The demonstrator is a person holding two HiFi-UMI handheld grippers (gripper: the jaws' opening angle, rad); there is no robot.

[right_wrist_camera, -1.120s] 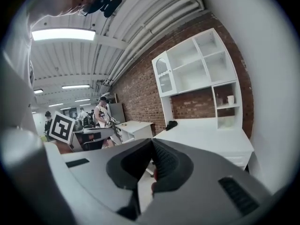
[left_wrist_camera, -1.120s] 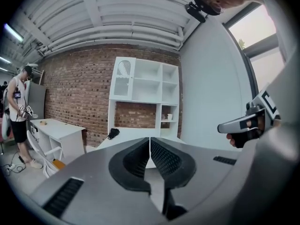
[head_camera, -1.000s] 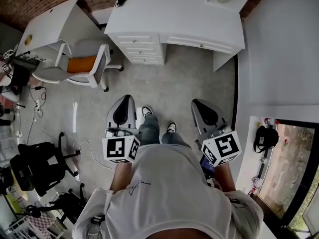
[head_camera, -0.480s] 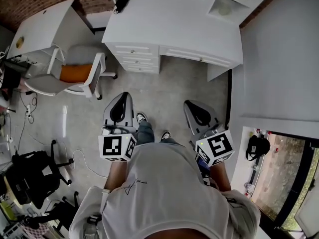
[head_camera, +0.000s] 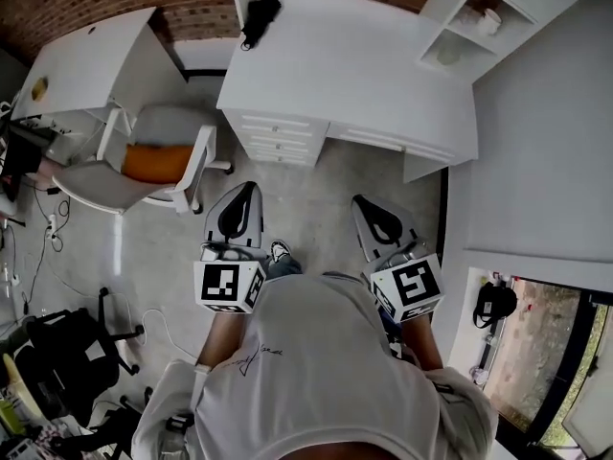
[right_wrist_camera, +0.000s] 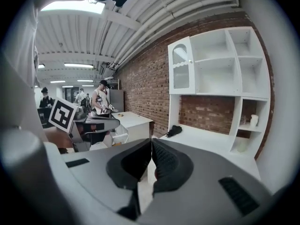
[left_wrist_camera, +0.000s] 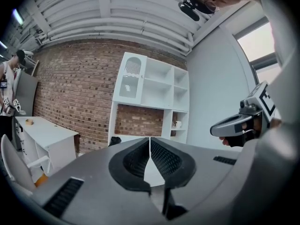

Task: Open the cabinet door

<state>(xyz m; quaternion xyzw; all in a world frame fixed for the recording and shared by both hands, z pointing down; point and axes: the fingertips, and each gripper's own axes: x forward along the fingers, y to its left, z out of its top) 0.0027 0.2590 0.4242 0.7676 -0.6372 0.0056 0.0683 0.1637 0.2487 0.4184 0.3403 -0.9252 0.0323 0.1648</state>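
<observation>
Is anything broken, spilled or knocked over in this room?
Nothing looks broken, spilled or tipped. The white chair with an orange cushion stands upright, the small white cabinet door is shut, and a floppy black object lies on the white desk.

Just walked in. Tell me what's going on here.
A person holds a gripper in each hand, facing a white desk with a shelf unit on top. The left gripper and right gripper are both shut, with nothing between the jaws. The cabinet door, at the unit's upper left, looks closed. Neither gripper touches it, so the opening has not begun.
</observation>
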